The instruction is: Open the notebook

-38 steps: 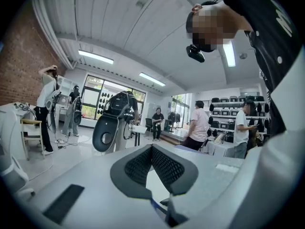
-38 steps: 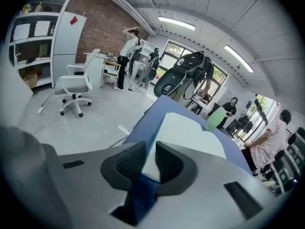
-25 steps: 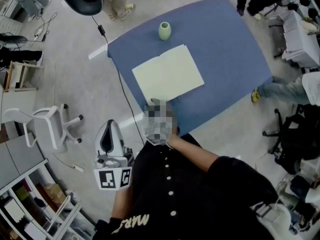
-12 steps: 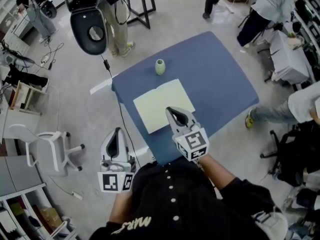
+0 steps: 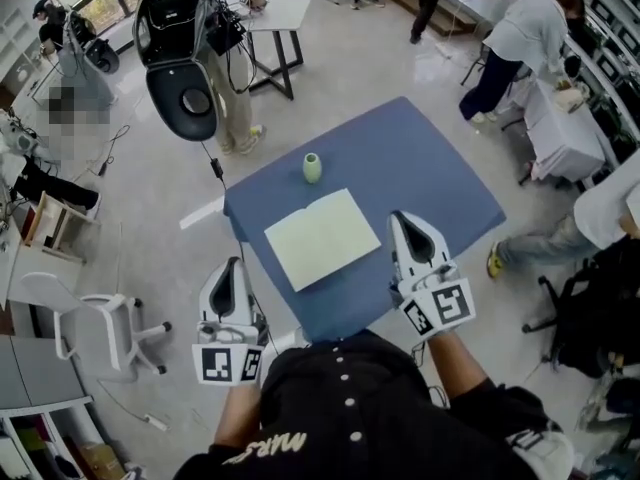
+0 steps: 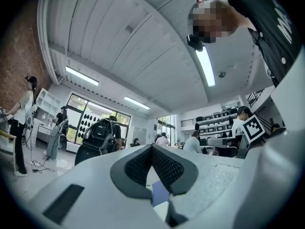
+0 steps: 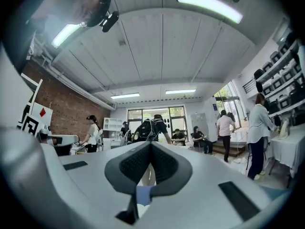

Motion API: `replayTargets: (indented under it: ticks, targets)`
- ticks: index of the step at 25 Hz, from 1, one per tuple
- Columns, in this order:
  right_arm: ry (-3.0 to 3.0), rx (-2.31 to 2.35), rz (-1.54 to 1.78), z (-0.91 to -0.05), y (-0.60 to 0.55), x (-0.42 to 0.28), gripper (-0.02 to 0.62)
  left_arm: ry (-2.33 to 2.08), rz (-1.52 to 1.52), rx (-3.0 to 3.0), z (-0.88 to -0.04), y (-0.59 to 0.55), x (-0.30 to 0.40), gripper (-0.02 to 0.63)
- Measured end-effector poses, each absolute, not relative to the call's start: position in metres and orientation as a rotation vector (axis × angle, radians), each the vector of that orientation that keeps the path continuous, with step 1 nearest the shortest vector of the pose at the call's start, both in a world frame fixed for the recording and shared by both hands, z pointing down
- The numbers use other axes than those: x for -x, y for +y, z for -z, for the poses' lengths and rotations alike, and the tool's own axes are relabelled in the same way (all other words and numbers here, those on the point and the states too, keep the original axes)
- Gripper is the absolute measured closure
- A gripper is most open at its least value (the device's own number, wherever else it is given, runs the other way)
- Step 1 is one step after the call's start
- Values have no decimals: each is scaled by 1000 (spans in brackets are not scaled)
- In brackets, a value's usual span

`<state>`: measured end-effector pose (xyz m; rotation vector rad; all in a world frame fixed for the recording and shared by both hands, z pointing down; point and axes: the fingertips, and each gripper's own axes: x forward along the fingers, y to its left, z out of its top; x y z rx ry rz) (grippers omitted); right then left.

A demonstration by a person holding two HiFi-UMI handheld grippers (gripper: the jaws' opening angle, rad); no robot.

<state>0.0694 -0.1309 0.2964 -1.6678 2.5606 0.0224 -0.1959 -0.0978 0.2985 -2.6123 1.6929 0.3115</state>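
The notebook (image 5: 322, 238) lies flat on the blue table (image 5: 440, 183), pale yellow pages up with a faint crease down its middle. A small green vase (image 5: 312, 168) stands behind it. My right gripper (image 5: 402, 220) is held high, to the right of the notebook, jaws shut and empty. Off the table's near left corner my left gripper (image 5: 232, 266) hangs over the floor, also shut and empty. Both gripper views look level across the room: the left gripper (image 6: 152, 149) and the right gripper (image 7: 151, 144) show pads meeting, with a sliver of blue table beneath them.
A black device with a round head (image 5: 190, 98) stands behind the table's left corner, its cable (image 5: 232, 193) trailing along the floor. A white chair (image 5: 95, 318) is at the left. People work at tables (image 5: 545, 98) on the right.
The right gripper came up into view, passed over the notebook and now hangs to its right. The left gripper rose a little. The camera view pulled back from the table.
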Motion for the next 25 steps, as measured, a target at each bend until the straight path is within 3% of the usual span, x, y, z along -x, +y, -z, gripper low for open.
replayTargets:
  ticks: [11,25]
  targets:
    - [2401,1748,-62,-266,-103,-130,592,1673,-322,2547,-267,-91,199,607]
    - [2429,1779,-76,-277,-104,-129,592,1703,-299,2518,-266,-87,205,607]
